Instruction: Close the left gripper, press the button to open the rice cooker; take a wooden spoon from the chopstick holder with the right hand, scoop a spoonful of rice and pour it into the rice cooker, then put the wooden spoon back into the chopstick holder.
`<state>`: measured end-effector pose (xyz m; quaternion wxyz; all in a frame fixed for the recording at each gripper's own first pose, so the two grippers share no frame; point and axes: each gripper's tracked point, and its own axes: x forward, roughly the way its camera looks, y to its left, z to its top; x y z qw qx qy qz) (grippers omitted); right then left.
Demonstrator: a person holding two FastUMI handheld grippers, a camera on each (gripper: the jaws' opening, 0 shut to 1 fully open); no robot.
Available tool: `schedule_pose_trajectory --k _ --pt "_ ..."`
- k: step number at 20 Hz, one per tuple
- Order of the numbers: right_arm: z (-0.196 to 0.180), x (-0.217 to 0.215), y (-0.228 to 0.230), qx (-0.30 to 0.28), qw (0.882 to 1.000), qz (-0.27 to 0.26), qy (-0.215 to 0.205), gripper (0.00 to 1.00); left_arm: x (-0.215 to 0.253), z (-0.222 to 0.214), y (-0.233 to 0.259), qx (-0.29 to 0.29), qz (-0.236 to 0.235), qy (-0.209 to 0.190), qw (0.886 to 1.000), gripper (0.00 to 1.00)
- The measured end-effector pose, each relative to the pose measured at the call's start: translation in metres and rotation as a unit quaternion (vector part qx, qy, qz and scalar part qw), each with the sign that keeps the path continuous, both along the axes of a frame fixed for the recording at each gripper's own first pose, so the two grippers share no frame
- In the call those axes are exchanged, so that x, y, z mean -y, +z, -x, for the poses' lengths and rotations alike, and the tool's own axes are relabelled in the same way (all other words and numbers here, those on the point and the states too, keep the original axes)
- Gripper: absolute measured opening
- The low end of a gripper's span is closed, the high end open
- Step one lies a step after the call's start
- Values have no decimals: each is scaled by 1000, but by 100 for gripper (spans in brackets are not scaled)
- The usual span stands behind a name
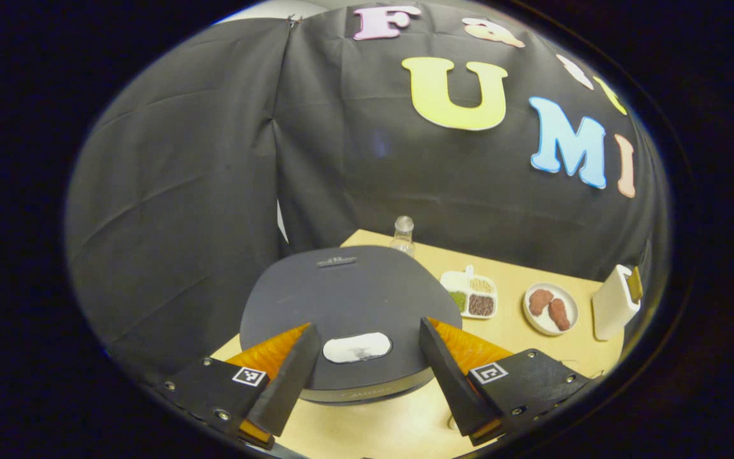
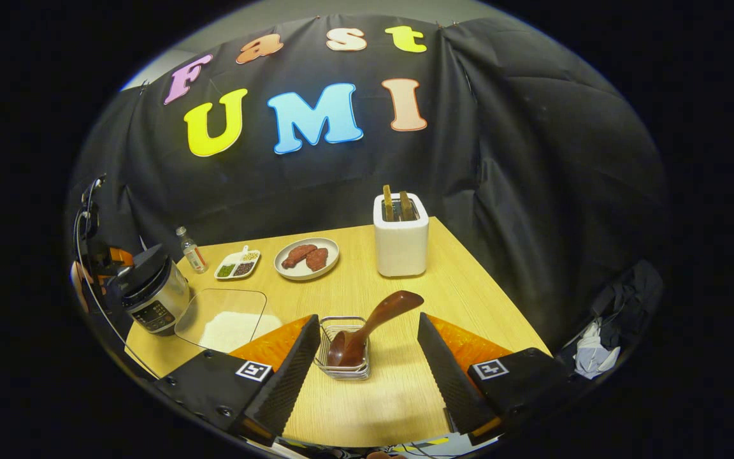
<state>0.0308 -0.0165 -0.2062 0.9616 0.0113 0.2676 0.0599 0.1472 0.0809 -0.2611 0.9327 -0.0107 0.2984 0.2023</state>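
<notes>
In the left gripper view the rice cooker's dark grey lid (image 1: 348, 299) is shut, and its white oval button (image 1: 357, 347) sits at the front edge. My left gripper (image 1: 367, 326) hovers open above the lid, one finger on each side of the button. In the right gripper view the brown wooden spoon (image 2: 373, 322) leans in the wire chopstick holder (image 2: 335, 363), handle up and to the right. My right gripper (image 2: 367, 319) is open around the holder and touches nothing. A clear tray of white rice (image 2: 223, 325) lies beside the rice cooker (image 2: 150, 290) at the left.
A white toaster (image 2: 401, 239) stands at the back of the wooden table (image 2: 469, 299). A plate of meat (image 2: 306, 257), a divided dish of beans (image 2: 237, 263) and a small bottle (image 2: 192, 248) line the back left. Cloth lies off the table's right edge (image 2: 593, 350).
</notes>
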Motion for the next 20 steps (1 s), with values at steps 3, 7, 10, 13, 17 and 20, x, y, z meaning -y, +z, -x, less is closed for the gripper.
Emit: schedule_pose_trajectory --k 3,7,10,13,17,20 --pt "2 11 -11 -14 1000 9 -3 98 1 1 -3 21 -14 14 1000 100" --pt "7 20 -23 -33 999 -2 -5 98 3 6 -6 28 -24 12 999 100" --pt "7 24 -32 -38 999 -11 0 98 4 5 -7 35 -20 18 999 100" --pt "8 27 -42 -41 999 -21 10 98 4 9 -15 8 -9 22 1000 100" --pt "11 24 -64 -48 998 -26 40 98 3 5 -12 3 -10 20 1000 100" --pt "14 26 -62 -36 998 -22 53 98 4 5 -10 3 -16 16 1000 100"
